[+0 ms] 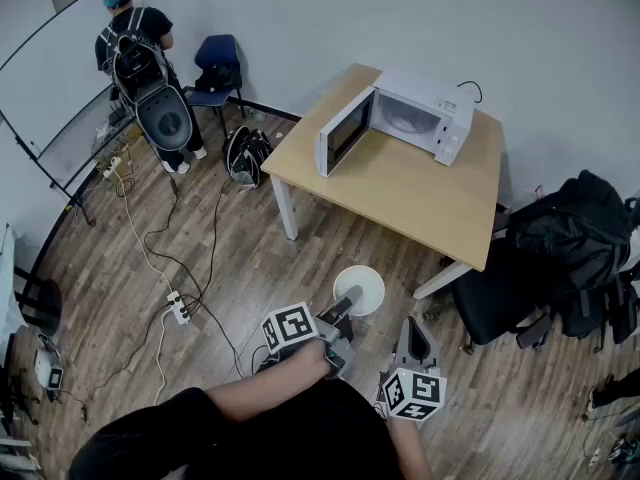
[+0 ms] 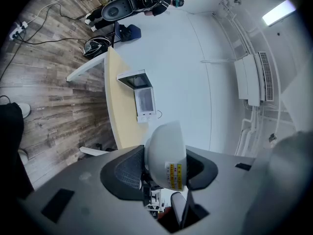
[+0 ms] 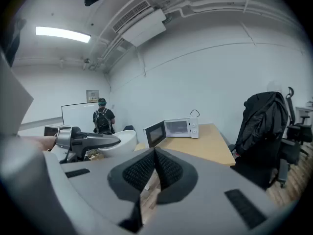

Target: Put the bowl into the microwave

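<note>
While the left tool (image 1: 344,306) clamps the white bowl (image 1: 362,286) by its rim over the floor (image 1: 230,258), well short of the counter (image 1: 400,193), its jaws hide part of that rim. On the right tool (image 3: 155,169) the 2 jaws are together, nothing between. On the counter, the microwave (image 1: 425,116) has its door (image 1: 342,133) open; cavity only partly visible.

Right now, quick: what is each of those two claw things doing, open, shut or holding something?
Left gripper: shut on the white bowl, gripping its rim.
Right gripper: shut, empty.
</note>
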